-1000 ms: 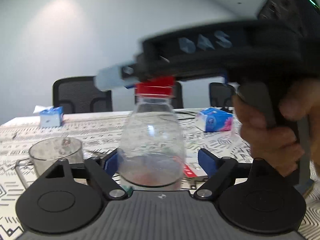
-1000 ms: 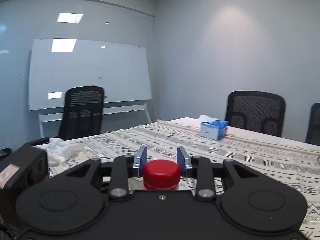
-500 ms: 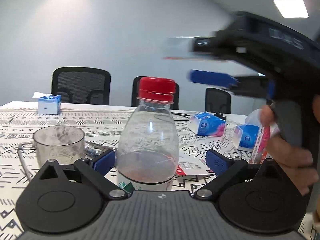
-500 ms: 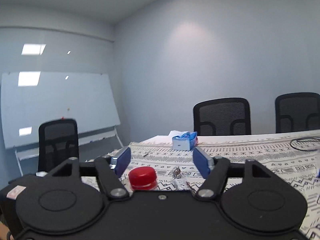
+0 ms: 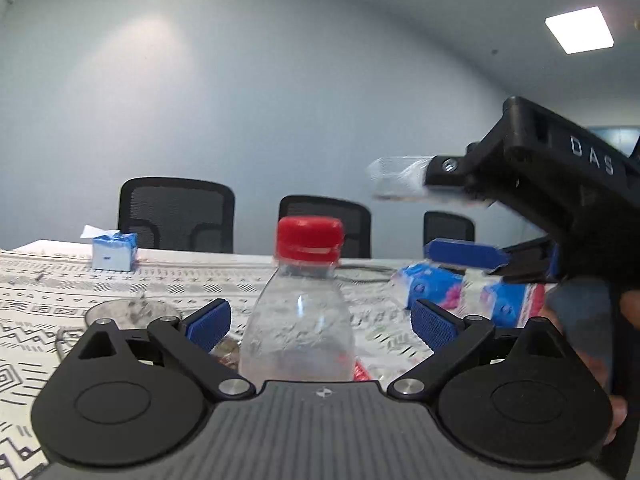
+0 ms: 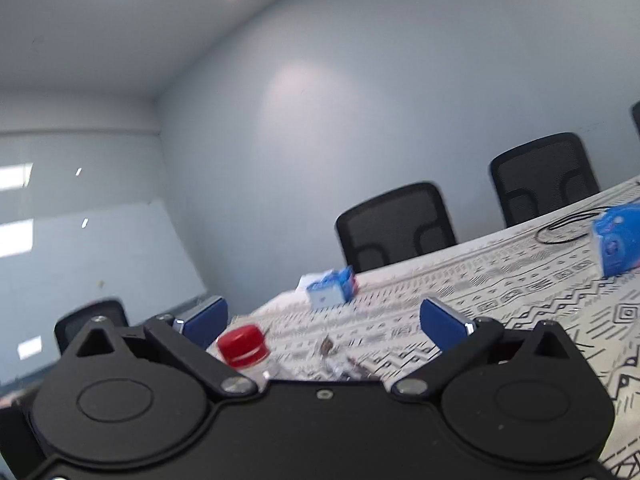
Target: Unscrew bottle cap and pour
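So the bottle (image 5: 298,320) stands upright on the patterned table (image 5: 48,292), dead center in the left wrist view, right between the left gripper (image 5: 320,322) pads. Those blue pads sit wide apart on either side of the clear body, with visible gaps, so nothing is squeezing it. The jaws have just been opening a bit further, bottle between them but not pinched.

The red cap (image 5: 310,238) is on the neck, upright, above the pad line. The right gripper (image 5: 430,216) pokes in from the right edge, up beside and above the cap, turned on its side, one pad over the other, apart from it. Its jaws have just been opening and stand spread wide with nothing between them.

From the right wrist view, the cap (image 6: 242,346) shows low in the frame, just inside the left pad of the right gripper (image 6: 324,320), clear of both pads. Everything there is a bit blurry, so I can't tell how near it really is.

A glass cup (image 5: 132,314) sits left of the bottle, half hidden behind the left finger.
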The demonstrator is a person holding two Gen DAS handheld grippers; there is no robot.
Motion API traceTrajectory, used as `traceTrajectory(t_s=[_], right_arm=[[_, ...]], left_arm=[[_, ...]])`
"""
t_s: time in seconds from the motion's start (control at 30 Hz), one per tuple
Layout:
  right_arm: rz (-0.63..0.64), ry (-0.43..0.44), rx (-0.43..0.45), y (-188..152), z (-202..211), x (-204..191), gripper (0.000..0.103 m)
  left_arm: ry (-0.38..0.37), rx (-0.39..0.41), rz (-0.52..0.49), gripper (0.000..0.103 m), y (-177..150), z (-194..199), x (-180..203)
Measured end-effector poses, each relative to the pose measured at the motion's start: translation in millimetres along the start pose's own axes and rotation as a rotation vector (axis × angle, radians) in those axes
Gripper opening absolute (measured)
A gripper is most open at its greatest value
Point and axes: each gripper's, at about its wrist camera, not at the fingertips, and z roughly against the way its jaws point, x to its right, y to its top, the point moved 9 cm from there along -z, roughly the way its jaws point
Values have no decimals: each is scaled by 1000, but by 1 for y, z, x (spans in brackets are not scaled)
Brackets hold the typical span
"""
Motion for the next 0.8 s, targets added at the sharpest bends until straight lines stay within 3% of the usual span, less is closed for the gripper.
traceTrajectory(t_s=[0.07, 0.13, 0.17, 0.2, 0.27, 0.33, 0.4, 0.5, 0.8], right_arm=[[35, 23, -23, 1, -3, -11, 91], [89, 36, -54, 2, -6, -25, 74], [123, 37, -72, 1, -9, -33, 73], [165, 35, -91, 0, -14, -41, 73], [234, 30, -121, -1, -24, -54, 70], [291, 26, -150, -2, -30, -63, 58], [328, 14, -171, -3, -34, -69, 56], [373, -28, -190, -6, -34, -74, 36], [466, -72, -202, -12, -41, -86, 34]], left_arm=[[37, 47, -53, 98, 2, 2, 3], [43, 39, -69, 91, 2, 0, 6], [43, 27, -71, 67, 1, -1, 7], [50, 14, -64, 50, 1, -3, 7], [83, -1, -64, 49, 0, -4, 8], [97, -8, -68, 49, 1, -3, 10], [108, -13, -71, 48, 2, 0, 12], [131, -12, -73, 46, 4, 4, 12], [141, -14, -99, 42, 11, 3, 9]])
